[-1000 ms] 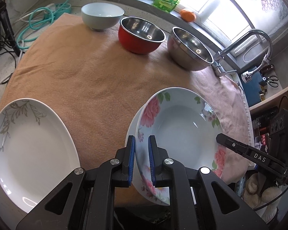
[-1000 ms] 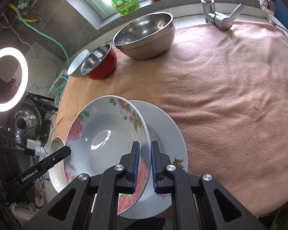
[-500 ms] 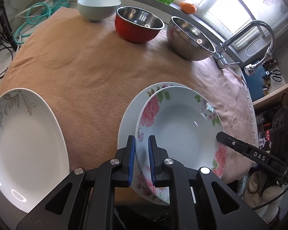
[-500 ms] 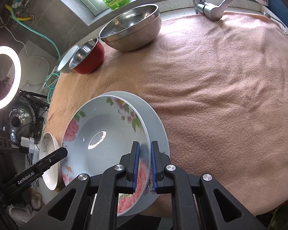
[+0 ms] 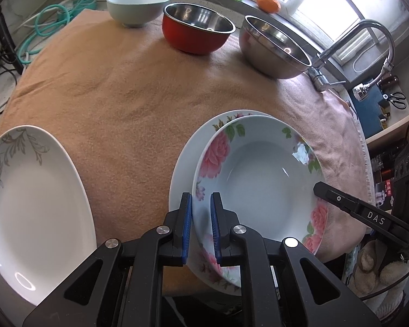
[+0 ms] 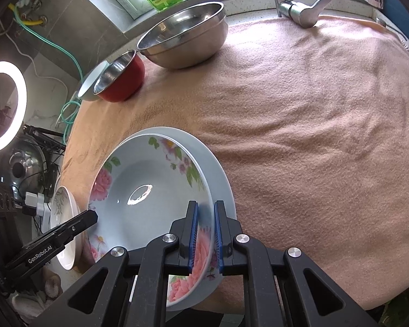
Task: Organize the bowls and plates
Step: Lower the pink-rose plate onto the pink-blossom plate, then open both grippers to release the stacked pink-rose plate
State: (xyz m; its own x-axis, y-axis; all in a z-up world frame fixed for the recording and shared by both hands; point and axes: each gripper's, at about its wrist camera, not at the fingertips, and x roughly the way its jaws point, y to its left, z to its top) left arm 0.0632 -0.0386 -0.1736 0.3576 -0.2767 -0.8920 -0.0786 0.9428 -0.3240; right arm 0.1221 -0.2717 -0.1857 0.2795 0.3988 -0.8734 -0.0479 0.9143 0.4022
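Observation:
A deep plate with pink roses (image 5: 259, 179) (image 6: 147, 204) is held by both grippers, one on each side of its rim. My left gripper (image 5: 201, 227) is shut on its near rim. My right gripper (image 6: 204, 241) is shut on the opposite rim. The rose plate hovers over, or rests in, a second floral plate (image 5: 185, 158) (image 6: 220, 182) on the cloth; I cannot tell which. A white oval plate with a leaf pattern (image 5: 27, 204) (image 6: 65, 215) lies at the left.
At the back stand a pale bowl (image 5: 137, 6), a red bowl (image 5: 197, 31) (image 6: 121, 77) and a steel bowl (image 5: 274, 47) (image 6: 185, 39). A faucet (image 5: 351, 46) (image 6: 294, 5) rises at the right. The orange cloth (image 5: 122, 95) covers the counter.
The rose plate, held by both grippers, has moved over the second floral plate and now nearly covers it. Both cameras have come lower and closer to the cloth.

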